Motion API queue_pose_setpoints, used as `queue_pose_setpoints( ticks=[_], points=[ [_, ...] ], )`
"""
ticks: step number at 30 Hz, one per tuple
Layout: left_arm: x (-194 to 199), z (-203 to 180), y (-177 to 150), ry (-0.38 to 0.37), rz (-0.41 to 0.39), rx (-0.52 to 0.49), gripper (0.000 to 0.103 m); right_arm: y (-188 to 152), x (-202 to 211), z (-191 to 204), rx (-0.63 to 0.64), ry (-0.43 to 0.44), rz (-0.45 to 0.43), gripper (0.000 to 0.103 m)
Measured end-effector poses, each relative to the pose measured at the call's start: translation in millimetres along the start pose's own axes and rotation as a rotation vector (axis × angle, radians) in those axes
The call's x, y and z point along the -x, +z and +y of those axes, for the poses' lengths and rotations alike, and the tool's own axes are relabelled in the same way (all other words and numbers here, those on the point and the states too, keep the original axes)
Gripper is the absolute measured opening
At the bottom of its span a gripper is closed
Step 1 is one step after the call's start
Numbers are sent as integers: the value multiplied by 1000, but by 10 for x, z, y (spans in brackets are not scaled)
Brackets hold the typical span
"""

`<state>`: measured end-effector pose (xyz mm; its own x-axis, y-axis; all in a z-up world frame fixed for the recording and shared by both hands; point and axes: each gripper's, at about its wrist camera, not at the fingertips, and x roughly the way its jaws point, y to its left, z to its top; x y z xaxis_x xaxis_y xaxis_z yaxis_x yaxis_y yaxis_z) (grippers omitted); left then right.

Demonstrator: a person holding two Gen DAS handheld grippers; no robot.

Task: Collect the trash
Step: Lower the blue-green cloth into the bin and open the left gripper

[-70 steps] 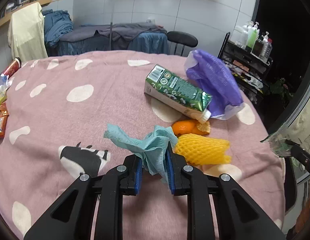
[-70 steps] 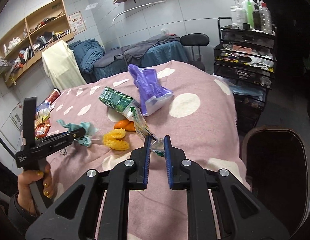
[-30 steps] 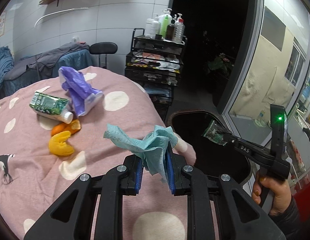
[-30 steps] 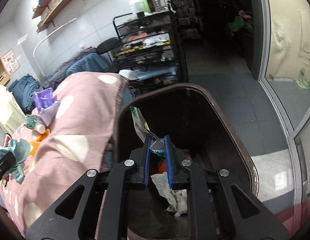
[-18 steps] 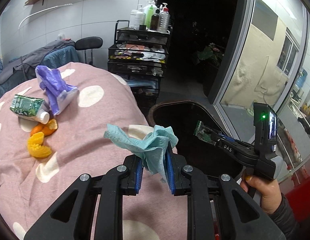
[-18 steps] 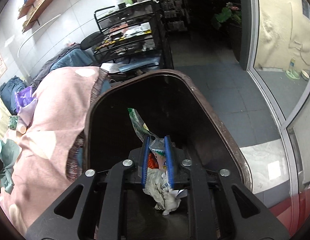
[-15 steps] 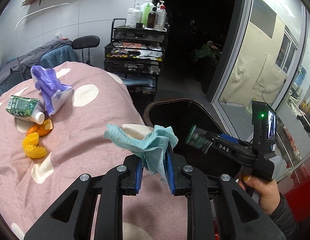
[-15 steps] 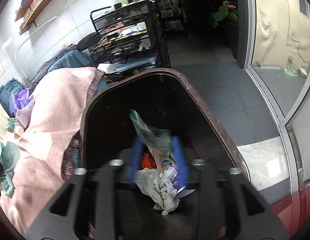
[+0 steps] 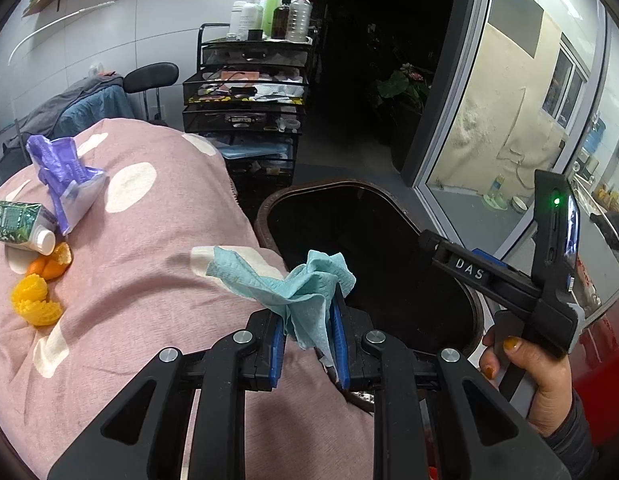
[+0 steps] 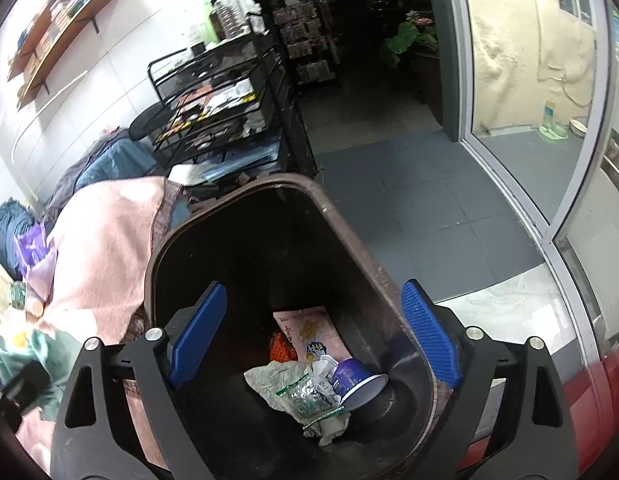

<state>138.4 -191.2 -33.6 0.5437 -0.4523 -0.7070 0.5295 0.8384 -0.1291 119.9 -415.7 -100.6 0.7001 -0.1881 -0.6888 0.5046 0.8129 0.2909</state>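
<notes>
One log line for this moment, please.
left gripper: shut on blue tissue | right gripper: open above trash bin | green wrapper: in bin

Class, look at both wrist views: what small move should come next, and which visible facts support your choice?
Probably carry the left tool, shut on the crumpled teal paper towel, forward over the dark brown plastic bin and open it. The towel hangs at the bin's near rim; the right tool is open and empty above the bin, a shiny green wrapper lying inside.

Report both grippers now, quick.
Left gripper: shut on the tissue, beside the bin.
Right gripper: open, holding nothing, above the bin.
</notes>
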Motion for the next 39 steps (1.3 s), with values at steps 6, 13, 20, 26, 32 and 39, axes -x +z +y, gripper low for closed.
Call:
queue_pose_setpoints(
  ticks=[6,13,20,26,32,39],
  points=[
    [-145,-122,50,-16,25,-27,20,88,74,-93,-51,-19,-34,93],
    [-371,-283,110,-19,65,-61,20,158,126,-221,-97,-41,-63,93],
    [-614,-398,138,-29,122,-85,21,209,127,-345,-136,-61,-71,93],
    [-732,-490,123,-25,148,-121,32,216,115,-411,-152,-68,-72,93],
    [-738,-505,121,-23,136,-130,77,210,119,-435,-165,-73,-76,94],
    [-729,-539,99,-13,114,-159,89,204,129,-449,-178,-74,-83,95]
  ],
)
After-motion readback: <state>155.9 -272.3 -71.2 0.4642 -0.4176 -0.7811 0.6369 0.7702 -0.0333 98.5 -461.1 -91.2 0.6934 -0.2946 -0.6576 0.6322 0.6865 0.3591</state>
